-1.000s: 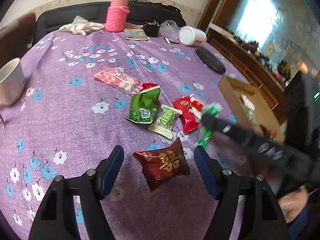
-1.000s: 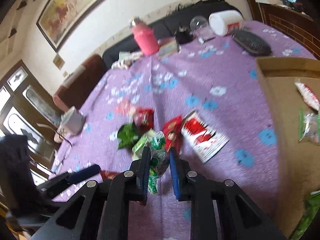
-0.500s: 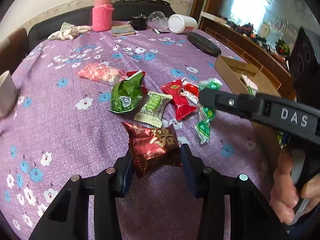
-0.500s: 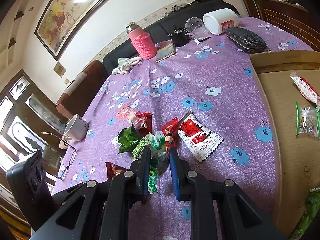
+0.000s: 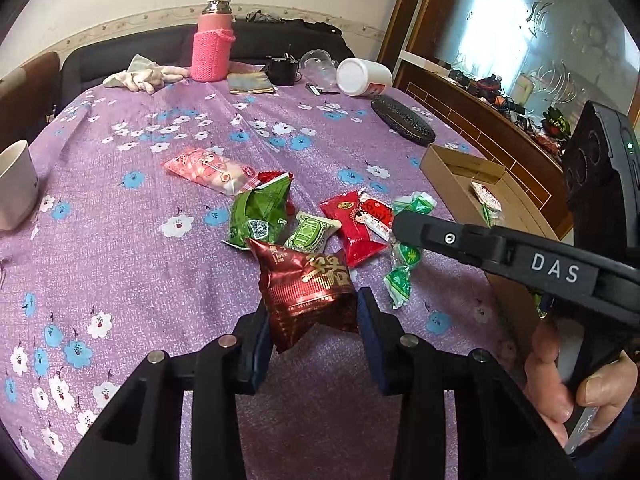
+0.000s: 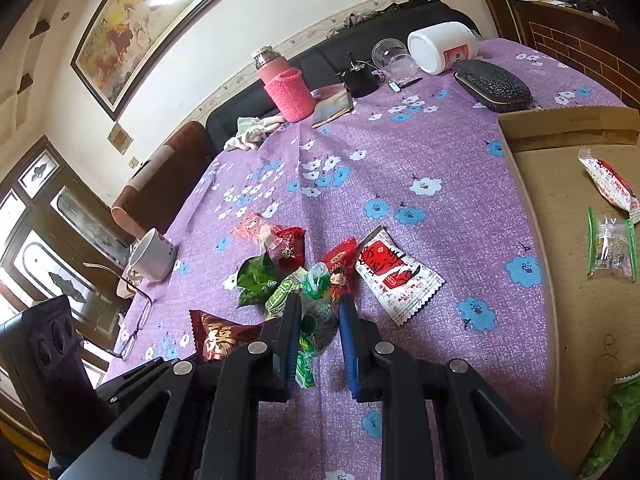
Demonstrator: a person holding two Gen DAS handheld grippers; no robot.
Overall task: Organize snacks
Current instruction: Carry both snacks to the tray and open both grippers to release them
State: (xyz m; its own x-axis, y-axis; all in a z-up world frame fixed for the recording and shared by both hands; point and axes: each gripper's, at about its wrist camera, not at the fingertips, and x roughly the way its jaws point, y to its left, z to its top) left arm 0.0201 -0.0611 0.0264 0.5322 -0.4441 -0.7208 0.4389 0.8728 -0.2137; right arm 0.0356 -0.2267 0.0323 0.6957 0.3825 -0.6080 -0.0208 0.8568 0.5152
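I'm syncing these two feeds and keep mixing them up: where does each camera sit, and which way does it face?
Left wrist: sits behind the left gripper, facing across the purple table toward the sofa; its fingers clamp a dark red packet; the right gripper and a hand cross at right.
Right wrist: sits behind the right gripper, facing the same way, cardboard box at right; it pinches a green candy string.
Shared: snack pile, pink bottle, dark red packet.

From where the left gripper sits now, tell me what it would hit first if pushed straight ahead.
The left gripper already holds the dark red foil packet. Straight ahead, that packet would probably meet the green-and-white candy first, with the green packet just beside it. Depth is uncertain.
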